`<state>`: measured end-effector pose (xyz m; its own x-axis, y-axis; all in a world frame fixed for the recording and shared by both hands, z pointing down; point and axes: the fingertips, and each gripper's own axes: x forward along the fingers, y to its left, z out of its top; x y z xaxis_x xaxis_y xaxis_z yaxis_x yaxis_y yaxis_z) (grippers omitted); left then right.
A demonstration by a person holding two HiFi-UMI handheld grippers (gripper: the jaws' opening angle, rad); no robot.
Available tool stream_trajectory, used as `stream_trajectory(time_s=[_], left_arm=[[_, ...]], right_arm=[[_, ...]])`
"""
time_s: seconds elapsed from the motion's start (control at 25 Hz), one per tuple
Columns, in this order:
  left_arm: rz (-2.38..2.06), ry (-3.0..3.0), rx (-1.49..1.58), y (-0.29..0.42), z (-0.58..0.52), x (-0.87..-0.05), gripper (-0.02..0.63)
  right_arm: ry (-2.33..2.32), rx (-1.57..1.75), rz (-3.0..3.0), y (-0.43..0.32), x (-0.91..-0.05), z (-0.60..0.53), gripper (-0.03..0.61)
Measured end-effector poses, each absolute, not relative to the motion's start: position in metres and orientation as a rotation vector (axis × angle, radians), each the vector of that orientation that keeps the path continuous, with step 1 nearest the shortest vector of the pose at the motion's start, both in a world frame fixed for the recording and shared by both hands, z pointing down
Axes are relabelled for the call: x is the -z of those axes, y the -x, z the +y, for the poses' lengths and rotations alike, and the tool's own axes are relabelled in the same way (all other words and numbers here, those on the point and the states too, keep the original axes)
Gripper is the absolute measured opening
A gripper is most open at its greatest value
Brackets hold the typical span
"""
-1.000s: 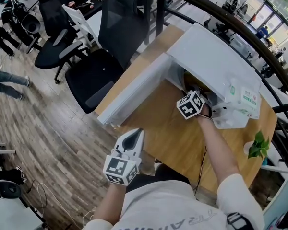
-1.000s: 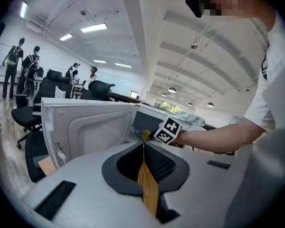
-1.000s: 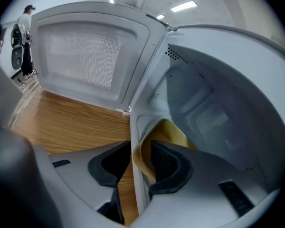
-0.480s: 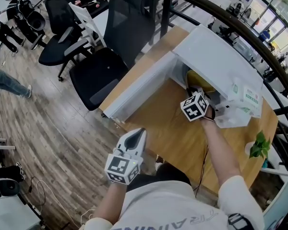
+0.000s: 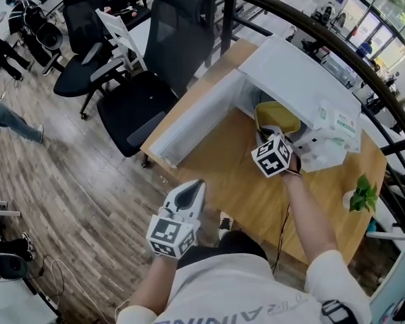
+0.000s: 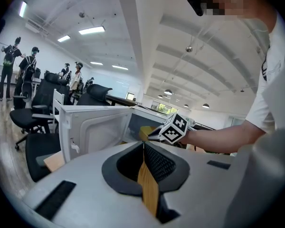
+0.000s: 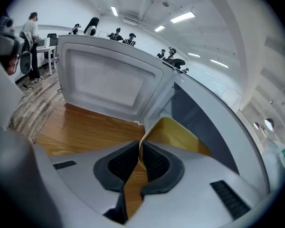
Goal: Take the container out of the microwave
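Note:
A yellow container (image 5: 278,117) sits at the mouth of the open white microwave (image 5: 304,79), tilted up on its near side. My right gripper (image 5: 267,133) is at its near rim. In the right gripper view the jaws are closing, and the pads of the right gripper (image 7: 141,145) pinch the thin rim of the container (image 7: 178,133). The microwave door (image 7: 109,82) stands swung wide to the left. My left gripper (image 5: 191,189) hangs off the table's near edge, shut and empty. In its own view, beyond the left gripper (image 6: 143,144), the container (image 6: 145,133) shows.
White packages (image 5: 337,125) lie on the microwave's top right corner. A small green plant (image 5: 362,201) stands at the right end of the wooden table (image 5: 246,194). Black office chairs (image 5: 155,79) stand left of the table, and a dark railing (image 5: 324,29) runs behind it.
The right gripper has drawn back and up from the microwave's mouth, and more of the yellow container now shows at the opening. The left gripper has barely shifted.

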<state>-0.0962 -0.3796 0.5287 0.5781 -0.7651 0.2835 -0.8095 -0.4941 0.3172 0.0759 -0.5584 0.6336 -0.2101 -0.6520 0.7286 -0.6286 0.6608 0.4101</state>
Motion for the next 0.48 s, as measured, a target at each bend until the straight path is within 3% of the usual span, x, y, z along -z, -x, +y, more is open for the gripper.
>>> stream_trajectory(time_s=[0.48], left_arm=[[-1.256, -2.452, -0.12, 0.104, -0.345, -0.509, 0.035]], right_arm=[[-1.021, -0.003, -2.028, -0.052, -0.58, -0.474, 0.041]])
